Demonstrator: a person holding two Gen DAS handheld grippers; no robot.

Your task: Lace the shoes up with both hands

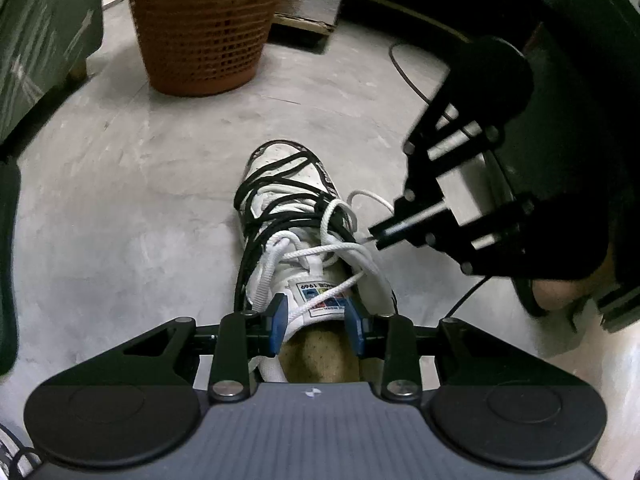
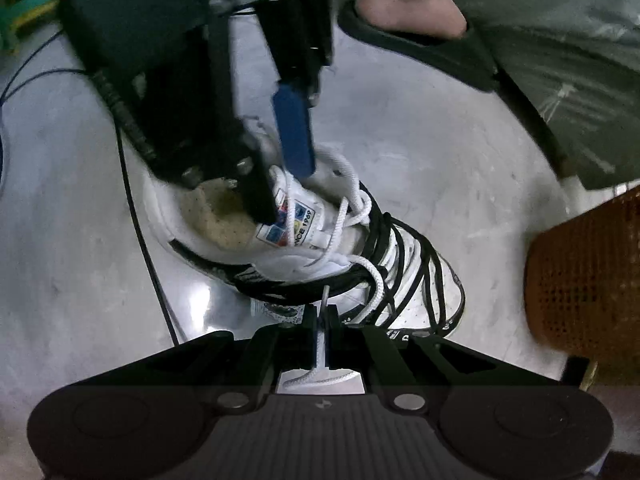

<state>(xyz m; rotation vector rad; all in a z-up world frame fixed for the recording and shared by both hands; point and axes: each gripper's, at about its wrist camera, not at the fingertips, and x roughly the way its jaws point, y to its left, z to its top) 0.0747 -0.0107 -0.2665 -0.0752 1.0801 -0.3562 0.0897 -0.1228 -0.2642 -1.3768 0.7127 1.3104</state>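
Note:
A white sneaker (image 1: 280, 184) with a black cord wound around it lies on the grey floor; it also shows in the right wrist view (image 2: 420, 280). My left gripper (image 1: 318, 322) is open, its blue pads (image 1: 279, 320) on either side of the shoe's tongue (image 1: 320, 292) at the collar. It also shows in the right wrist view (image 2: 280, 184). My right gripper (image 2: 321, 320) is shut on the tip of the white lace (image 2: 325, 300), beside the shoe. In the left wrist view it (image 1: 376, 236) pinches the lace (image 1: 320, 250) at the shoe's right side.
An orange mesh basket (image 1: 200, 28) stands beyond the shoe's toe, also in the right wrist view (image 2: 588, 276). A bare foot in a dark sandal (image 2: 416, 36) rests nearby. Thin black cables (image 2: 140, 220) run over the floor. Dark furniture (image 1: 44, 40) lines the left side.

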